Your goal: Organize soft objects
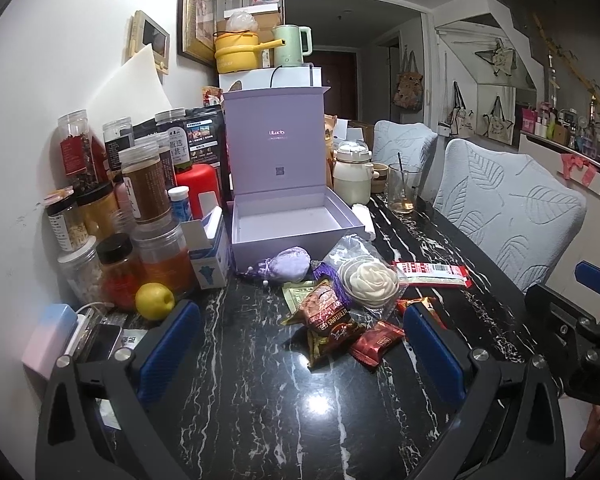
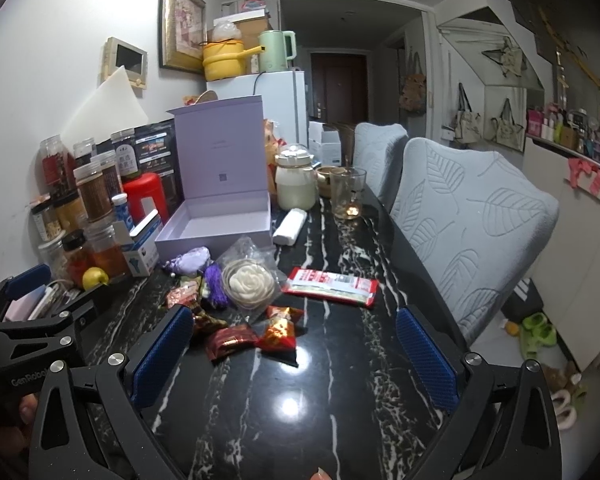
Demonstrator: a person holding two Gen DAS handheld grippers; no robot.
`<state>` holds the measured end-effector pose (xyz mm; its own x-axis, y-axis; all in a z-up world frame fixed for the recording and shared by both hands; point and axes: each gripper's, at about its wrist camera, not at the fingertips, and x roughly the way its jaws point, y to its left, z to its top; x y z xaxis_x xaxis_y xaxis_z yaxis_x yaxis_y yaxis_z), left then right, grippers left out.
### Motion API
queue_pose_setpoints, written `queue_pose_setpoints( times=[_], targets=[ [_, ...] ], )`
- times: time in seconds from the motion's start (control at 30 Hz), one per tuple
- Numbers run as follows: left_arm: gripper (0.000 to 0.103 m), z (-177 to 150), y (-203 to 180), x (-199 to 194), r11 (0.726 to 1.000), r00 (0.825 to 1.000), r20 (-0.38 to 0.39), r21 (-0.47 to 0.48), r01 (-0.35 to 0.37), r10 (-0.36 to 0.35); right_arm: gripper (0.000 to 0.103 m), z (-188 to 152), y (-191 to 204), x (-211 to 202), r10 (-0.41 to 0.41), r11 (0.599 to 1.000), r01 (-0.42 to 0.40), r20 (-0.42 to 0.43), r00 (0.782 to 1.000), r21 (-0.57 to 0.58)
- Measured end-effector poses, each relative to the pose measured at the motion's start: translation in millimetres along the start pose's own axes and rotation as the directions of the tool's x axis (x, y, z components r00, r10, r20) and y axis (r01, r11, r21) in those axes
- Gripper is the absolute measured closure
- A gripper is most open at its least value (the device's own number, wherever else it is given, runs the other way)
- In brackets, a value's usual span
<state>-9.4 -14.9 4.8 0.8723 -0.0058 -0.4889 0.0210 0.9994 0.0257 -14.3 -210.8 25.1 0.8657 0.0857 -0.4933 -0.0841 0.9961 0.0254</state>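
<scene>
An open lilac gift box [image 1: 296,224] [image 2: 216,228] stands on the black marble table [image 1: 260,400] [image 2: 300,400], its lid upright. In front of it lie a purple sachet pouch [image 1: 290,266] [image 2: 192,262], a white rose in a clear bag [image 1: 370,282] [image 2: 248,284], several red snack packets [image 1: 332,320] [image 2: 256,332] and a long red-and-white packet [image 1: 432,274] [image 2: 332,286]. My left gripper [image 1: 300,340] is open and empty, just short of the snack packets. My right gripper [image 2: 296,344] is open and empty, with the packets between its fingers' reach.
Jars and bottles [image 1: 112,208] [image 2: 76,208] crowd the left wall side, with a lemon [image 1: 154,301] [image 2: 95,278]. A cream jug [image 1: 354,172] [image 2: 296,180] and a glass [image 1: 402,188] [image 2: 348,192] stand behind the box. Two covered chairs [image 1: 512,216] [image 2: 468,216] line the right table edge.
</scene>
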Motion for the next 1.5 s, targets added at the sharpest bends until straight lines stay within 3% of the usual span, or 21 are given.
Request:
queue_pose_setpoints(
  times=[1.5],
  targets=[
    [0.000, 1.6, -3.0, -7.4, 1.000, 1.000, -0.002, 0.010, 0.018, -0.018, 0.000, -1.2, 0.4, 2.4, 0.006, 1.000, -0.006, -0.004, 1.000, 0.001]
  ],
)
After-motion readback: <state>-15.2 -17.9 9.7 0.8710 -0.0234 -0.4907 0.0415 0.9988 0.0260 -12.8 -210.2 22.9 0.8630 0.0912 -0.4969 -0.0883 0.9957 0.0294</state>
